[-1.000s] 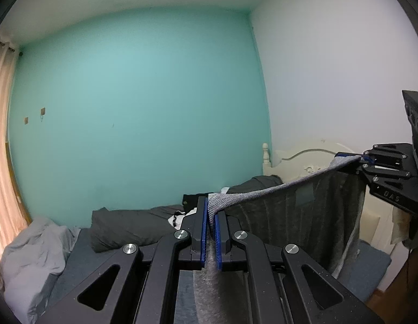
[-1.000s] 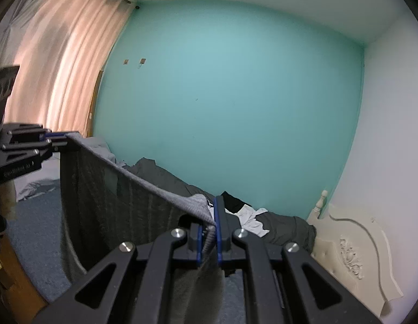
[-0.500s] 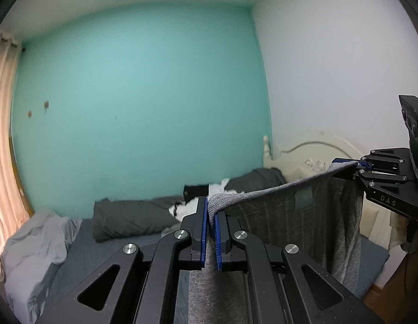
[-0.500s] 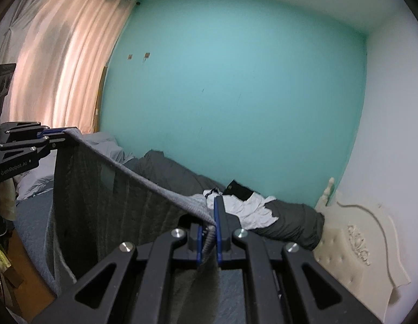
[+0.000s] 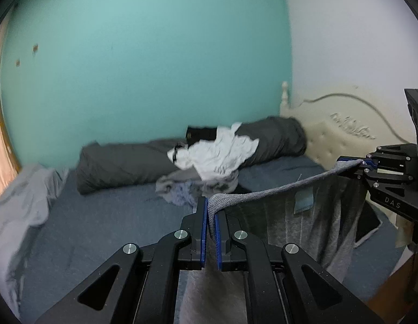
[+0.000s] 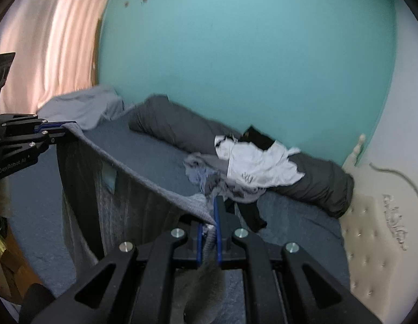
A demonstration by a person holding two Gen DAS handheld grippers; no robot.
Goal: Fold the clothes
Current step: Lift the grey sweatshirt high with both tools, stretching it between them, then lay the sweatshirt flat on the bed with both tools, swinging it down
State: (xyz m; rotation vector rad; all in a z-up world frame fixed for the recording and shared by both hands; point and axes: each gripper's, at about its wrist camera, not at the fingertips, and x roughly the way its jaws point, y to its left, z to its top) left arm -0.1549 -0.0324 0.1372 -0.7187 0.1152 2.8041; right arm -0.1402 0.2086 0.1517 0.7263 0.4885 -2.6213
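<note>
— Both sets of jaws are clamping the grey garment (image 5: 298, 221): left gripper (image 5: 211, 217) on one top corner, right gripper (image 6: 209, 217) on the other.

— What's changing?

— I'm bringing it down from high up toward the bed (image 5: 106, 216), readying to lay it flat. Its top edge is running crosswise between the grippers, body hanging down.
</note>
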